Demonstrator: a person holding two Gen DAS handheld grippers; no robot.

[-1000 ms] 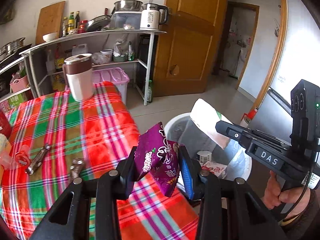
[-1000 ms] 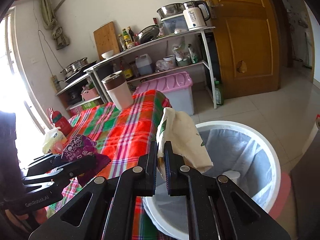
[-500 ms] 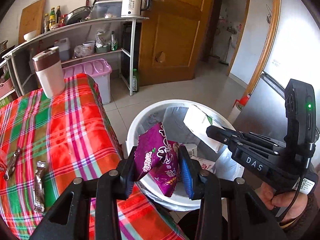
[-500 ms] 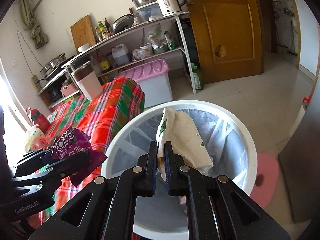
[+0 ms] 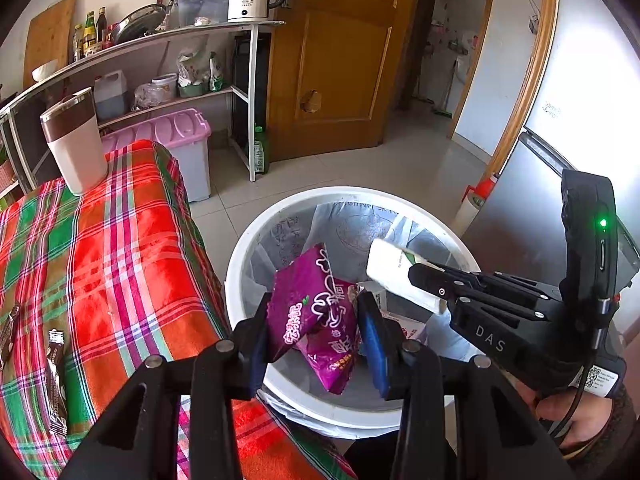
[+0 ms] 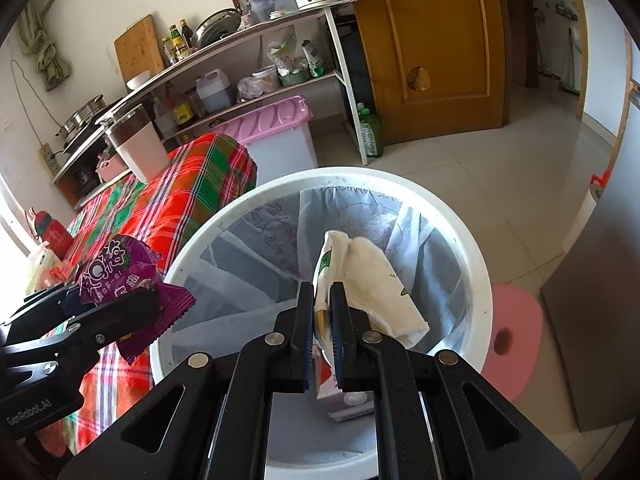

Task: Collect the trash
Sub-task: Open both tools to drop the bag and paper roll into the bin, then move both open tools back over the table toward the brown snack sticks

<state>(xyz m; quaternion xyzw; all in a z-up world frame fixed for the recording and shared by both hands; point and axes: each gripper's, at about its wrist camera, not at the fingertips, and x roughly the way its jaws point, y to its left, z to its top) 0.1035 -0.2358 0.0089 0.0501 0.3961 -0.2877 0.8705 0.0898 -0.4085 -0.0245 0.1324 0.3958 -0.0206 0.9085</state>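
left wrist view: the purple wrapper (image 5: 316, 312), clamped in the left gripper (image 5: 314, 336), is now held over the bin (image 5: 248, 256), no longer over the tablecloth (image 5: 100, 248); the white bag (image 6: 372, 280) is pinched by the right gripper (image 6: 321, 320), lower inside.

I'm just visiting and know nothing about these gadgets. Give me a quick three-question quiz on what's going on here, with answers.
1. True or false: the left gripper holds a purple snack wrapper.
2. What hangs below both grippers? A) pink storage box B) white trash bin C) tumbler
3. What does the right gripper pinch?

Key
1. True; the wrapper sits between its pads.
2. B, the white trash bin, lined with a plastic bag.
3. A crumpled white paper wrapper with green print, held above the bin.
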